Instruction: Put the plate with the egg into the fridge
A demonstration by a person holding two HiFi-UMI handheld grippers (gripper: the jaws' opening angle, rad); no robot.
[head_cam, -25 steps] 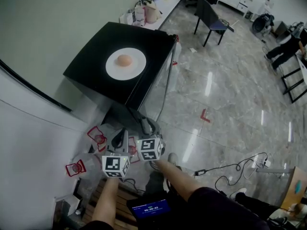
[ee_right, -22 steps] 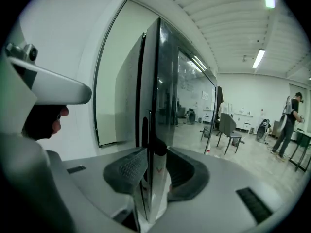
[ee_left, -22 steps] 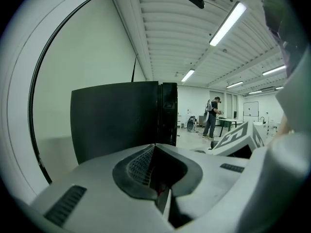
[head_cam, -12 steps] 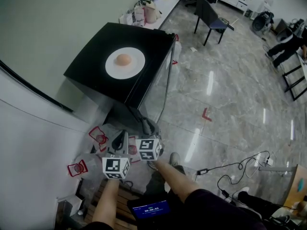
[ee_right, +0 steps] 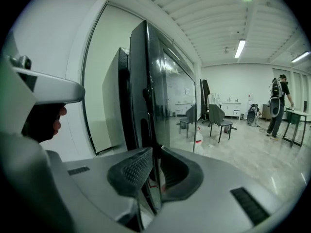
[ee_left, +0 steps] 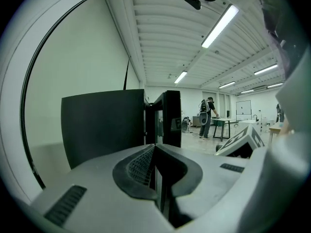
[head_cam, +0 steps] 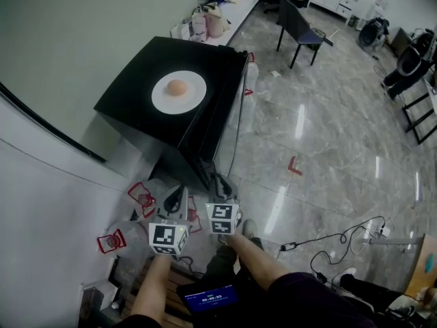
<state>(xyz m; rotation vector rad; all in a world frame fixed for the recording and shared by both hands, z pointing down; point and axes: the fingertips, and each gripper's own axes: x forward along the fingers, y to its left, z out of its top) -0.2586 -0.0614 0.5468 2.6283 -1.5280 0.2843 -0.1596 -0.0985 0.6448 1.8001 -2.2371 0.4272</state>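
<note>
So, closest in: the left hand-held gripper [ee_left: 154,147] has its jaws together with nothing between them. It hangs low in front of the fridge, just beside the other one, and does nothing useful as far as I can see.

The right hand-held gripper [ee_right: 154,153] is the busy one. Its jaws have just been closing, and the front edge of the tall glass-fronted door [ee_right: 146,72] runs right down between them. The gap is narrow and the pads look to be pressing on that edge from both sides, so I'd call it clamped on the door.

A bit further on is the black box-shaped fridge [head_cam: 136,94] itself, standing against the pale wall. On its flat top sits the white round plate [head_cam: 194,96] with the brown egg [head_cam: 177,87] roughly in the middle, well apart from both grippers, and nobody is touching it.

Beyond that there's just grey marble floor [head_cam: 321,135] and a dark chair [head_cam: 300,26] further down the room.

Progress-wise I'd say we're right at the start. The grip on the door is about the only thing done. I can't say for sure whether the door is cracked open at all. What's left is pretty much everything: swing the door wide, pick the plate up off the top without rolling the egg, slide it onto a shelf inside, and probably shut the door.
</note>
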